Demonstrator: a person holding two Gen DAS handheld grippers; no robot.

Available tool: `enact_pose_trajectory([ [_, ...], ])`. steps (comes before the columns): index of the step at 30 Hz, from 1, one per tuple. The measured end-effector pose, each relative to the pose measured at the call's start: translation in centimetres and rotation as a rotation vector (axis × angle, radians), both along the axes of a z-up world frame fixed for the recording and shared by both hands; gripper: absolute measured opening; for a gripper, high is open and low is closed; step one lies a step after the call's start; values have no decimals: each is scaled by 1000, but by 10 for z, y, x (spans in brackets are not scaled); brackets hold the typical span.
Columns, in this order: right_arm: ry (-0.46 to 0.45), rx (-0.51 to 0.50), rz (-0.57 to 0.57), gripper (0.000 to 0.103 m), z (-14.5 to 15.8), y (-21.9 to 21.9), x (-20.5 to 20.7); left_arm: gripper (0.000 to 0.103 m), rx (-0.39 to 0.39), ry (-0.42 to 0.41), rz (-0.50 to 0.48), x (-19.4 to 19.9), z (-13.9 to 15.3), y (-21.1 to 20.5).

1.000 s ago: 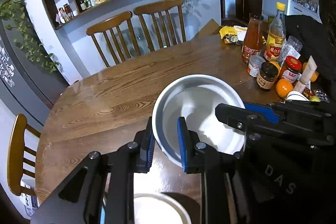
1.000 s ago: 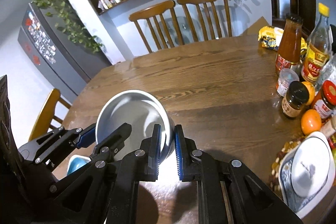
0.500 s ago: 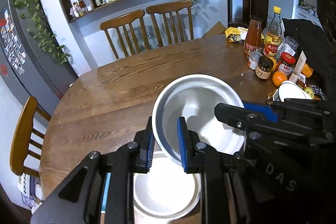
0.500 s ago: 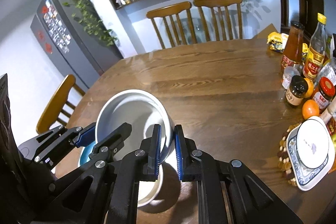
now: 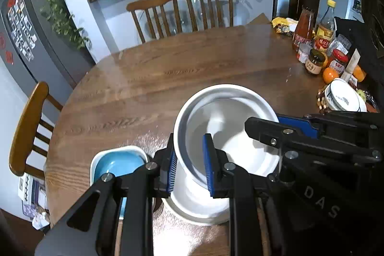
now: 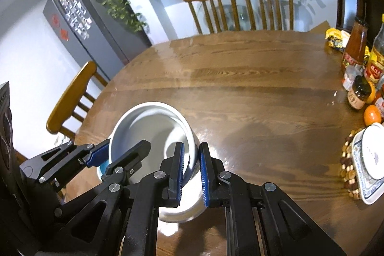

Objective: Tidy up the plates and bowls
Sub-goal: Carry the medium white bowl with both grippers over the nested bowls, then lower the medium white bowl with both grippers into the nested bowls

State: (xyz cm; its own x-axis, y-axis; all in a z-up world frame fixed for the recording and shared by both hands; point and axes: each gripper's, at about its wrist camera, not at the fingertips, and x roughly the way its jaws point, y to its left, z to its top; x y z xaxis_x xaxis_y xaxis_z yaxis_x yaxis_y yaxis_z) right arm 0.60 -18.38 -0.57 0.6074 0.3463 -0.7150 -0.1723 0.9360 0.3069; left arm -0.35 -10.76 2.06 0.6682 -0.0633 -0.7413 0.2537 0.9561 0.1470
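Both grippers hold one deep white bowl (image 5: 223,136) above the near part of the wooden table (image 5: 192,68). My left gripper (image 5: 189,164) is shut on its left rim, one finger inside and one outside. My right gripper (image 6: 192,169) is shut on the right rim of the white bowl (image 6: 148,131). The bowl sits over another white dish (image 5: 199,210), mostly hidden beneath it; whether they touch I cannot tell. A blue bowl with a white rim (image 5: 117,164) stands on the table just left of it, partly behind my left fingers.
Bottles, jars and oranges (image 5: 316,52) crowd the table's right edge. An upturned white bowl on a patterned plate (image 6: 372,155) lies at the right. Two wooden chairs (image 5: 182,11) stand at the far side, one chair (image 5: 26,126) at the left.
Both grippers raised and drew back with the white bowl. The white dish below went from open view to mostly hidden under it. The blue bowl came into the left view.
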Motion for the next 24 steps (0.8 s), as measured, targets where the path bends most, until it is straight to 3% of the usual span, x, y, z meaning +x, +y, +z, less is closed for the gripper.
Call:
enact_pose_trajectory([
  [9, 76, -10, 38, 15, -24, 20, 4, 18, -15, 91, 32, 2, -24, 17],
  [17, 163, -32, 31, 15, -52, 24, 11, 18, -76, 226, 38, 13, -57, 28],
  [24, 212, -46, 26, 14, -71, 29, 17, 18, -71, 276, 41, 19, -73, 30],
])
